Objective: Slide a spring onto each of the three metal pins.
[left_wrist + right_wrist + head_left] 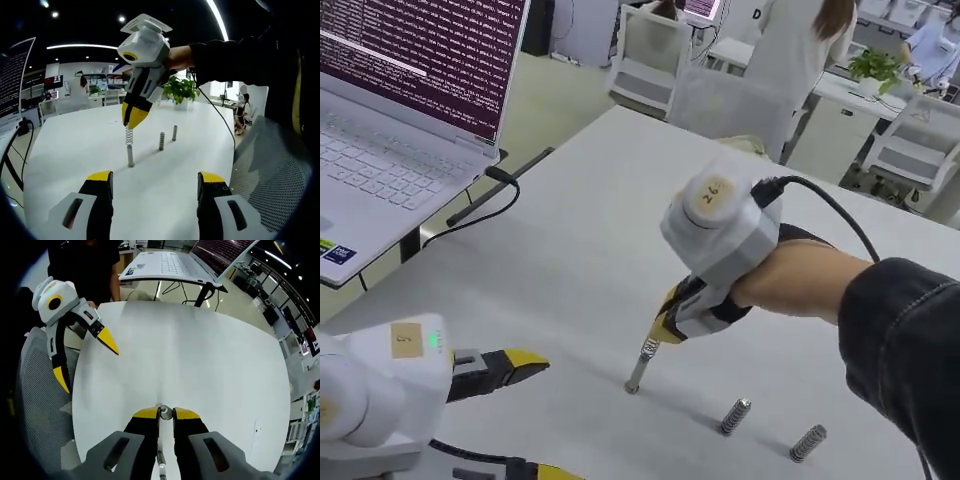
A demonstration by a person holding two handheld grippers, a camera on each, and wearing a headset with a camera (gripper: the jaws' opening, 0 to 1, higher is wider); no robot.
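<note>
Beyond the worktop's [580, 230] left edge, an open laptop [390, 110] with a black cable [470, 215] trailing off it. Low at left, left tongs [535, 420] spread wide, holding nothing. Toward the middle, right tongs [665, 325] clamped on a spring [648, 348] threaded on an upright pin [636, 378], covering its tip. Further right, second pin [735, 416] and third pin [808, 442], each wrapped in a spring, near each other. Behind, office chairs [645, 55] and a potted plant [875, 65].

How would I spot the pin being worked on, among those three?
On the white table beside the laptop, three pins stand in a row. Take the pin nearest the laptop, under the right gripper. Its lower shaft is bare, spring only at top; both neighbours are spring-covered.
</note>
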